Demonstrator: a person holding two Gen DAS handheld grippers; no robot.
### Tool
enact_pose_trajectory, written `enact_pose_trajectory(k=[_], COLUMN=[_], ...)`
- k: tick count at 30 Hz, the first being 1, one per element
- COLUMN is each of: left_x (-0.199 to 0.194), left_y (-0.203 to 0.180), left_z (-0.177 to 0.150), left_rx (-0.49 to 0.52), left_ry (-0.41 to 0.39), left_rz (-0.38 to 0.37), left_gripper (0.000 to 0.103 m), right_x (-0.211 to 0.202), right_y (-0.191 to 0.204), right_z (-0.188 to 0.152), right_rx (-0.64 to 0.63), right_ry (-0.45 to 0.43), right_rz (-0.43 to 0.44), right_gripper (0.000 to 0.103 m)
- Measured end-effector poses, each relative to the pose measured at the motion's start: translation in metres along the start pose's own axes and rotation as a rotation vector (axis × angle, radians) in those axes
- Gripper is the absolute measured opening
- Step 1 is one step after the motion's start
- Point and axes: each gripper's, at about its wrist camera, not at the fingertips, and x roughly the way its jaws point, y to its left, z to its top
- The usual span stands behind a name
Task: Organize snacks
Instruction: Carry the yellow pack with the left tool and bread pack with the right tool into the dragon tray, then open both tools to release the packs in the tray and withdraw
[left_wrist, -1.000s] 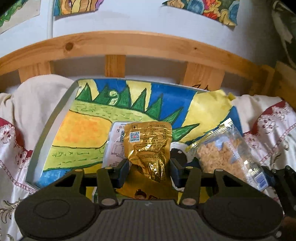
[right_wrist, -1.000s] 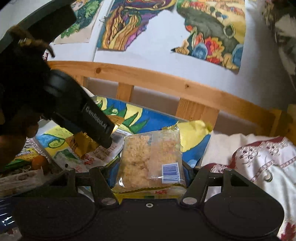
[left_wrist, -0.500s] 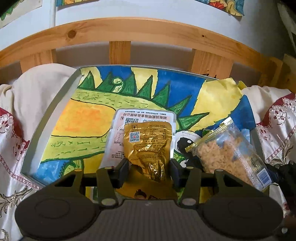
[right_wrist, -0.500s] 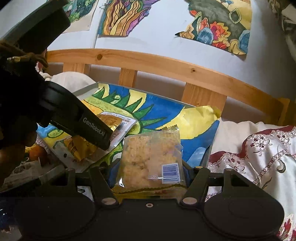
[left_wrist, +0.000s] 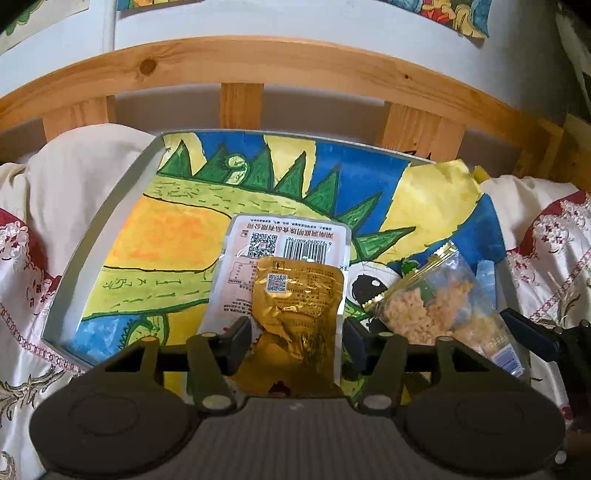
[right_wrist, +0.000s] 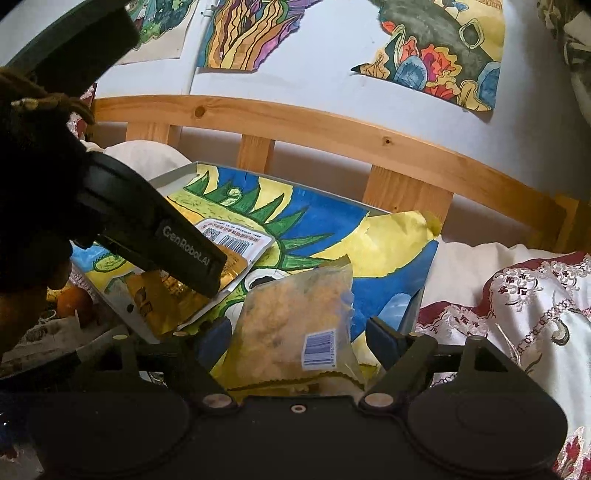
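A grey tray (left_wrist: 110, 206) lined with a dinosaur drawing lies on the bed. My left gripper (left_wrist: 297, 341) has its jaws apart; a gold snack pouch (left_wrist: 299, 310) lies between them on a white packet (left_wrist: 288, 247) inside the tray. My right gripper (right_wrist: 299, 336) has its jaws apart too, and a clear bag of beige snack pieces (right_wrist: 295, 314) lies between them over the tray's near right part. That bag also shows in the left wrist view (left_wrist: 436, 302). The left gripper's body (right_wrist: 162, 240) shows at left in the right wrist view, over the gold pouch (right_wrist: 159, 299).
A wooden headboard rail (left_wrist: 258, 62) runs behind the tray, with a white wall and drawings above. Patterned bedding (right_wrist: 517, 306) lies to the right and a white pillow (left_wrist: 74, 173) to the left. An orange (right_wrist: 74, 302) and clutter sit at lower left.
Both grippers have opened and drawn back a little from the tray. The gold pouch and the clear bag now lie in the tray, and more of the white packet shows.
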Motion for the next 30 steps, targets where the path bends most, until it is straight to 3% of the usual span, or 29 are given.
enact_pose_trajectory(k=[2, 8, 14, 25, 30], left_x=[-0.007, -0.036, -0.074, -0.146, -0.172], left_y=[0.001, 0.011, 0.019, 0.033, 0.039], left_z=[0.0, 0.003, -0.002, -0.042, -0.063], left_rx=[-0.008, -0.059, -0.062, -0.119, -0.121], left_ry=[-0.024, -0.086, -0.17, -0.322, -0.343], left_rz=[0.0, -0.015, 0.02, 0.107, 0.128], left_gripper=[0.076, 0.086, 0.1, 0.102, 0.103], right_x=[-0.003, -0.017, -0.039, -0.099, -0.124], right_y=[-0.001, -0.004, -0.001, -0.008, -0.002], right_z=[0.001, 0.01, 0.018, 0.02, 0.019], right_rx=[0.006, 0.022, 0.002, 0.089, 0.109], right_ry=[-0.014, -0.056, -0.107, -0.138, -0.114], right_rz=[-0.006, -0.016, -0.034, -0.05, -0.032], right_gripper=[0.091, 0.097, 0.102, 0.102, 0.102])
